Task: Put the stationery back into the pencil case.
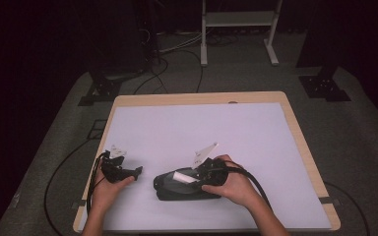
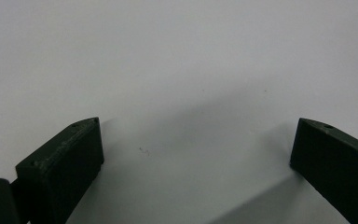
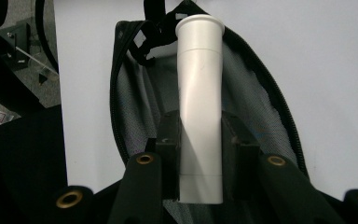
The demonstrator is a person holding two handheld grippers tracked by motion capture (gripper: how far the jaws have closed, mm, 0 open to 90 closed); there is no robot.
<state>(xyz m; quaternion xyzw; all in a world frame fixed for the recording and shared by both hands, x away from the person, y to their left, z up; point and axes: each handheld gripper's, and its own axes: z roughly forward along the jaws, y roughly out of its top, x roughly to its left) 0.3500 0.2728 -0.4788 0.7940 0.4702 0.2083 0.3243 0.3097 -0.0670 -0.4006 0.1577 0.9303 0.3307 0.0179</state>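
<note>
A black zip case [image 1: 170,192] lies open near the front of the table, and its grey mesh lining [image 3: 140,102] faces up in the right gripper view. My right gripper [image 1: 193,177] [image 3: 199,135] is shut on a white plastic tube [image 1: 184,177] [image 3: 199,84], which it holds just over the open case. The tube's flanged end points away from the jaws, toward the case's zip pull. Left of the case, my left gripper [image 1: 134,172] [image 2: 198,149] rests low over the white surface. Its jaws stand wide open with nothing between them.
The table [image 1: 202,128] has a white mat with a wooden rim [image 1: 302,142] around it. Beyond it on the grey floor are cables [image 1: 157,73], black stand bases [image 1: 103,91] and a white frame's legs [image 1: 204,44].
</note>
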